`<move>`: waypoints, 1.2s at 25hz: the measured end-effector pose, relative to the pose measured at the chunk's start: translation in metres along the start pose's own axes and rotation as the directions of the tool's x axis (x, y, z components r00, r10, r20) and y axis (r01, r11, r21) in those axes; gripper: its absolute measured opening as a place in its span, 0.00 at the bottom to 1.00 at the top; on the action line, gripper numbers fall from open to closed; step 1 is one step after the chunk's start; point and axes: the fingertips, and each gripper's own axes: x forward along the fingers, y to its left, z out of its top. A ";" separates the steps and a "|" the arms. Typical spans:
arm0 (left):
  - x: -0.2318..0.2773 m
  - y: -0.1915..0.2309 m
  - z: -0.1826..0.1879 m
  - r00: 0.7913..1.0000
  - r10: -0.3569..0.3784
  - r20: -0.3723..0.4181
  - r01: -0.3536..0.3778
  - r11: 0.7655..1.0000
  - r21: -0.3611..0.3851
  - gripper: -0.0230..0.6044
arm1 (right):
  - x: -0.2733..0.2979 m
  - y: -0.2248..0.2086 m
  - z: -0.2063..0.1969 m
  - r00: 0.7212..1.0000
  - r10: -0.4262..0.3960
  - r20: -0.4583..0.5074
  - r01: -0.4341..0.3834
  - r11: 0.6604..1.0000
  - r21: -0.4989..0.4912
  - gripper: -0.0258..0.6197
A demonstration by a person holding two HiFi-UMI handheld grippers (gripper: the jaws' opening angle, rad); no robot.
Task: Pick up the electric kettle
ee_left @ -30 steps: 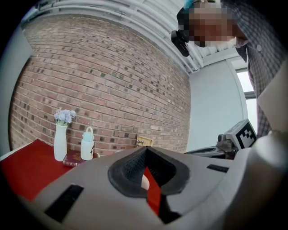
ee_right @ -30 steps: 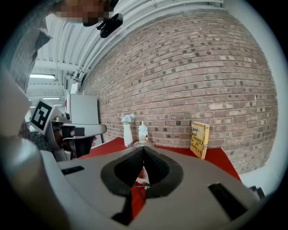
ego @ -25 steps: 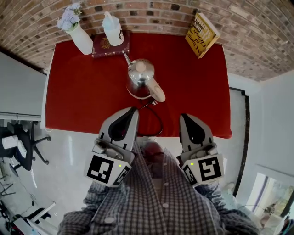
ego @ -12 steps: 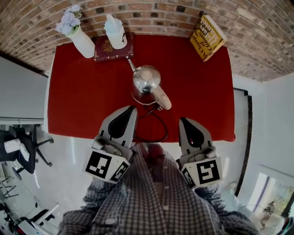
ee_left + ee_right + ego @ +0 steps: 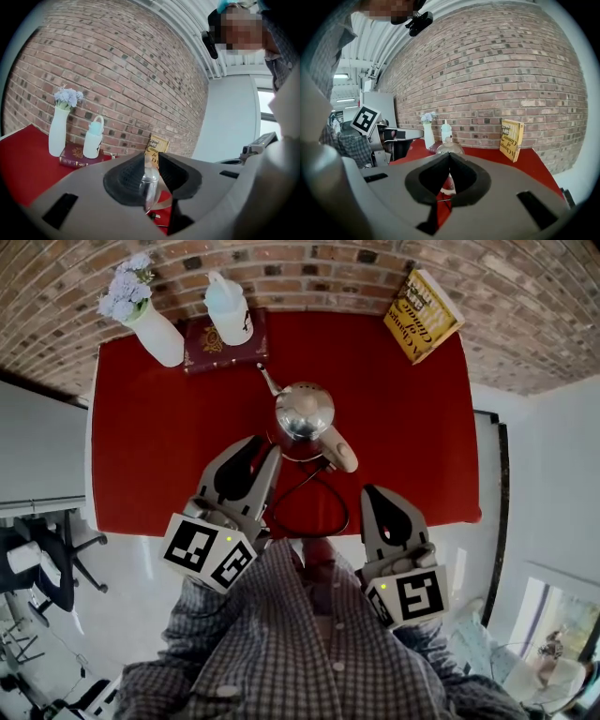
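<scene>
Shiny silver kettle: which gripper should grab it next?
Probably left. The left gripper has just been opening its empty jaws close beside the silver kettle. The right gripper is shut and farther back.

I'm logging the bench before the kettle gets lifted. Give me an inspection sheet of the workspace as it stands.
Surface: red table, set against a brick wall.
Job's things: steel kettle upright near the middle, handle toward the person, not held.
Clutter: vase of flowers; white bottle on a dark red book; yellow book standing at the wall, back right.
Grippers: left gripper short of the kettle, jaws apart and just been opening, nothing between them; right gripper near the table's front edge, jaws together, empty.
Cables: black cord loops from the kettle toward the front edge.
Surroundings: office chair at left.
</scene>
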 end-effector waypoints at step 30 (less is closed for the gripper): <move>0.102 0.121 -0.058 0.985 -0.100 -0.138 0.067 0.972 -0.224 0.30 | 0.045 0.011 -0.028 0.991 -0.075 -0.109 0.076 0.997 0.008 0.05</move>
